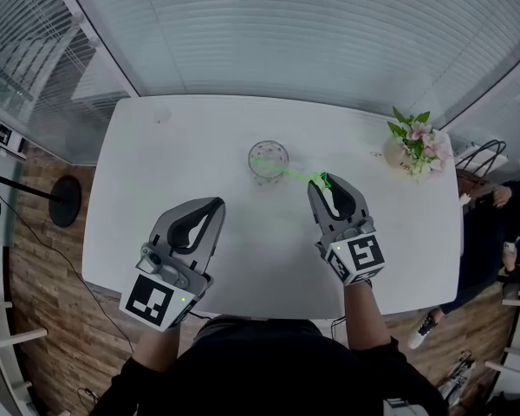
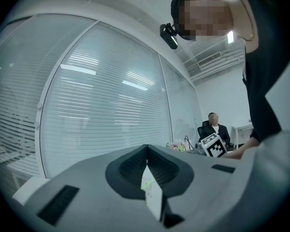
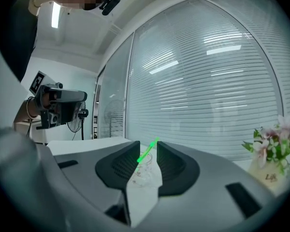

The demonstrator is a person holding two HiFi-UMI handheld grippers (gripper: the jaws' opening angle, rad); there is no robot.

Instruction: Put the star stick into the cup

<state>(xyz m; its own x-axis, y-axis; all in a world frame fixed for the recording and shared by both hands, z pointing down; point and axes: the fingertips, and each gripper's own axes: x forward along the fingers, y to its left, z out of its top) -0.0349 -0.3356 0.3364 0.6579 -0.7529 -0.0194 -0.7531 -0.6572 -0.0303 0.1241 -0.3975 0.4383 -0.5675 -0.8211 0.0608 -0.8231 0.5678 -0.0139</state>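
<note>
A clear glass cup (image 1: 268, 159) stands near the middle of the white table (image 1: 182, 146). The thin green star stick (image 1: 290, 173) leans with one end in the cup, and its star end reaches my right gripper (image 1: 322, 183). In the right gripper view the stick (image 3: 146, 152) runs through the gap between the jaws of that gripper (image 3: 147, 146), with the cup (image 3: 142, 170) beyond. The jaws stand apart and open, wider than the stick. My left gripper (image 1: 217, 203) hovers over the table's front left, shut and empty (image 2: 146, 146).
A small vase of pink flowers (image 1: 413, 146) stands at the table's far right corner. A person sits beyond the right edge (image 1: 503, 224). A round stand base (image 1: 65, 200) rests on the wooden floor at left. Blinds cover the window behind.
</note>
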